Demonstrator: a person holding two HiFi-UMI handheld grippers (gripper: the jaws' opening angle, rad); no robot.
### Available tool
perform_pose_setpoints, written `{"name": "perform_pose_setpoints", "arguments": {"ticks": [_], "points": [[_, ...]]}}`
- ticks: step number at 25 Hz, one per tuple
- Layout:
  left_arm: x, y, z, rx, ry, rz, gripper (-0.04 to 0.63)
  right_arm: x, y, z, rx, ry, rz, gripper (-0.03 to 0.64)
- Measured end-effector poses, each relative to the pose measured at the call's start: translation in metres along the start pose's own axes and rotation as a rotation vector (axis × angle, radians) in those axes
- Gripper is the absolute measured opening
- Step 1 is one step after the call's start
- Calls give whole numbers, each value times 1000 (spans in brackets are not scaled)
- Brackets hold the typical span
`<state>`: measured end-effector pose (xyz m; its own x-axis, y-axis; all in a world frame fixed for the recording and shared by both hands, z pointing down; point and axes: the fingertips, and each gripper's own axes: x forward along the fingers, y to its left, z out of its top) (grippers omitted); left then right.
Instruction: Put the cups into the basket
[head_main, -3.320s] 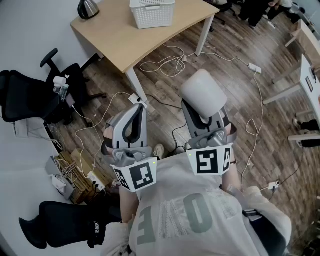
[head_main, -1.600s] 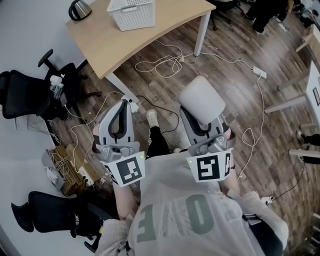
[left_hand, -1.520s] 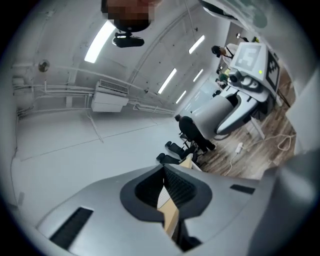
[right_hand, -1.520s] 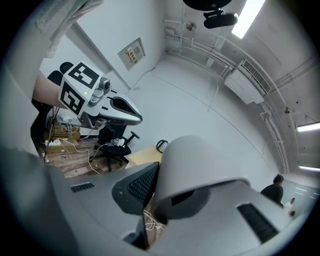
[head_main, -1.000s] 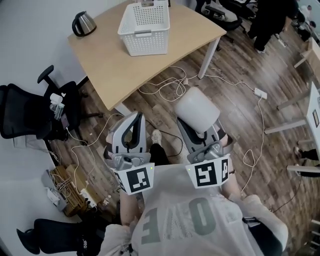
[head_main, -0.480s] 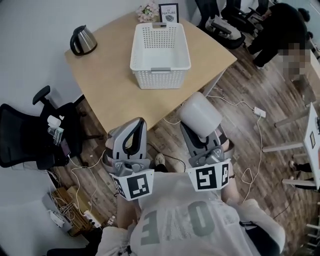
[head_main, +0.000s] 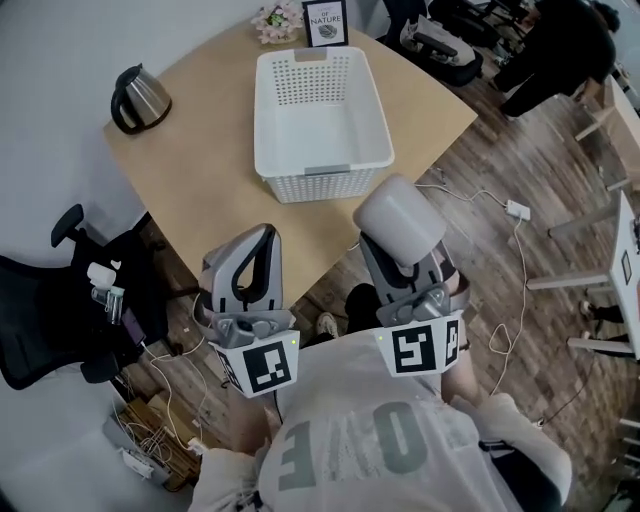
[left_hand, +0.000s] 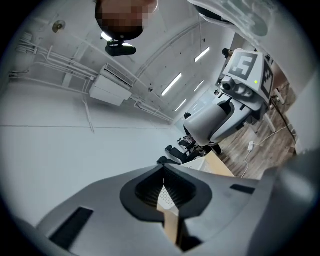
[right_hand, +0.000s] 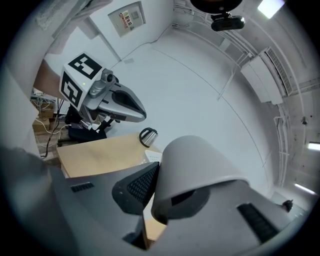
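Both held out low at the table (head_main: 200, 170) edge: right gripper (head_main: 397, 243) clamped on the cup (head_main: 400, 216), left gripper (head_main: 260, 236) pinched shut, empty, basket (head_main: 320, 186) just ahead

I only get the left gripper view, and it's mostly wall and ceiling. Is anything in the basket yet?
Observer: No. The head view looks straight down into the white basket on the wooden table, and it's empty.
Operator: So where's a cup?
Observer: The right tongs are shut on a grey cup. In the head view it's near the table's front edge, not over the basket.
Operator: Is there other stuff on the table?
Observer: Yes, a metal kettle stands near the far left corner, apart from the basket.
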<state>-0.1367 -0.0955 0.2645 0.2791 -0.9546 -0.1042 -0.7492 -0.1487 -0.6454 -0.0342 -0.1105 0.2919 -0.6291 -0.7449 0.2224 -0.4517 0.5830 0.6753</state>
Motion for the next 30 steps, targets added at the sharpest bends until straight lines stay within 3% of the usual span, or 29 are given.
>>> {"name": "perform_pose_setpoints", "arguments": {"ticks": [6, 15, 21, 25, 30], "points": [[31, 0, -12, -56, 4, -21, 11, 32, -27, -6, 39, -19, 27, 35], [110, 32, -26, 2, 35, 42, 11, 112, -95, -20, 48, -87, 32, 35], [148, 43, -27, -6, 74, 99, 11, 146, -133, -28, 60, -143, 76, 34], [165, 51, -38, -17, 143, 145, 11, 168, -140, -38, -24, -140, 150, 34], [182, 62, -47, -11, 233, 217, 11, 202, -140, -39, -156, -165, 309, 34]]}}
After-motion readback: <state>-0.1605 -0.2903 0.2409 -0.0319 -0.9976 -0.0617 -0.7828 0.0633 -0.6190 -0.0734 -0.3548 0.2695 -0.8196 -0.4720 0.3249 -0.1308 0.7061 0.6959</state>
